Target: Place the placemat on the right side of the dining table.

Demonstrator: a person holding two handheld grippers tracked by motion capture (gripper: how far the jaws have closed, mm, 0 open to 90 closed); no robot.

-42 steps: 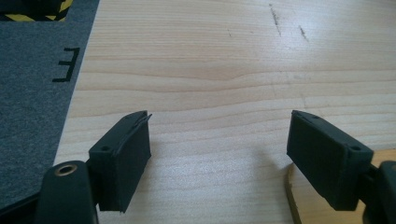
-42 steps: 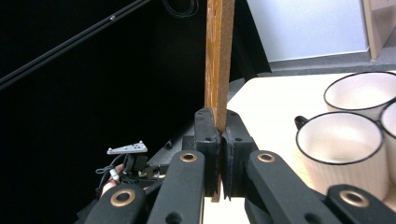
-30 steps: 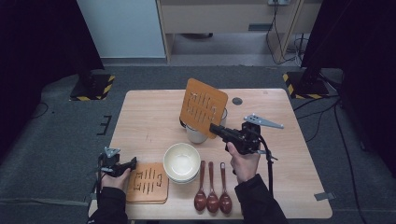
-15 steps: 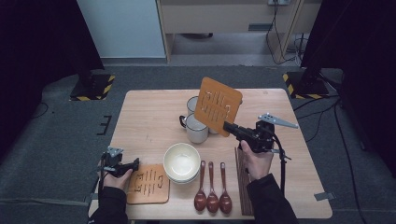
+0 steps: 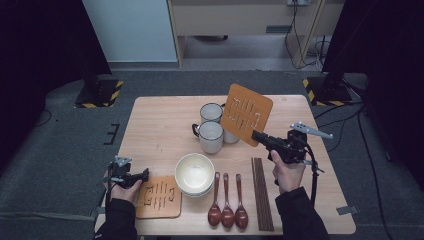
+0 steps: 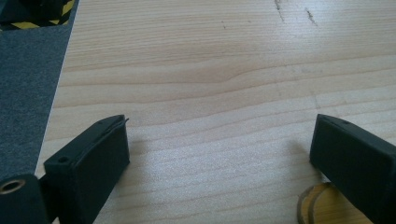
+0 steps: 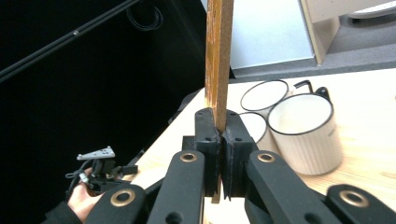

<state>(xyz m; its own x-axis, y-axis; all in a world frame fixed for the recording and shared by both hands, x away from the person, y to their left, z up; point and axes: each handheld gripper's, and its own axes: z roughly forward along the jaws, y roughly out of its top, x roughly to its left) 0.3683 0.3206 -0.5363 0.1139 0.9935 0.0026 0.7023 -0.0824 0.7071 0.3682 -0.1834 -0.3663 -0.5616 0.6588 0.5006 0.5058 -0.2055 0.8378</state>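
My right gripper (image 5: 261, 137) is shut on the lower edge of a square wooden trivet (image 5: 246, 114), which it holds upright above the table's right half. In the right gripper view the jaws (image 7: 219, 123) pinch the thin board (image 7: 218, 60) edge-on. A second wooden trivet (image 5: 159, 196) lies flat at the front left. My left gripper (image 5: 145, 174) rests just left of it, and its jaws have just been opening. In the left gripper view they (image 6: 219, 135) stand wide apart over bare wood with nothing between them. The flat trivet's rim (image 6: 317, 205) shows by the right jaw.
Three white mugs (image 5: 211, 136) stand mid-table beside the raised trivet. A cream bowl (image 5: 194, 173) sits in front of them. Three brown spoons (image 5: 227, 200) and dark chopsticks (image 5: 262, 192) lie near the front edge. The wooden table (image 5: 155, 125) has bare room at left.
My right hand has carried the upright trivet to the right, uncovering the mugs and the chopsticks. My left hand has stayed in place.
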